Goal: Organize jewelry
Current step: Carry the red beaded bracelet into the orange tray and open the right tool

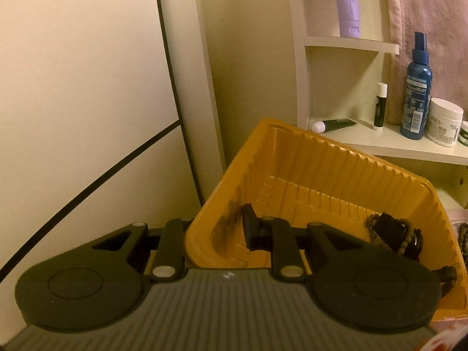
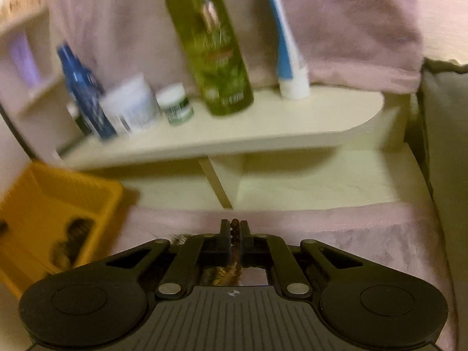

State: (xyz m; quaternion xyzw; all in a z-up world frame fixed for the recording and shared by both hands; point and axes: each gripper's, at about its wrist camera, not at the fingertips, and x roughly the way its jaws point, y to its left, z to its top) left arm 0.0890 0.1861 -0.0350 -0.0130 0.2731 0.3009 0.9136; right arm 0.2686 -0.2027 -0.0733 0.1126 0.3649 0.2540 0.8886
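Judging by the yellow tray, we were partway: our left gripper pinched its near wall, dark beaded bracelets lay inside, and our right gripper pinched a brown bead strand, not yet in the tray.

Left gripper's outer finger seemingly behind tray wall

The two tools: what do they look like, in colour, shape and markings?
Both the left tool and the right tool look alike: matte black link arms with silver pivot pins, two round black discs, and a grey ribbed base bearing a small white mark. No cables or sleeves show.
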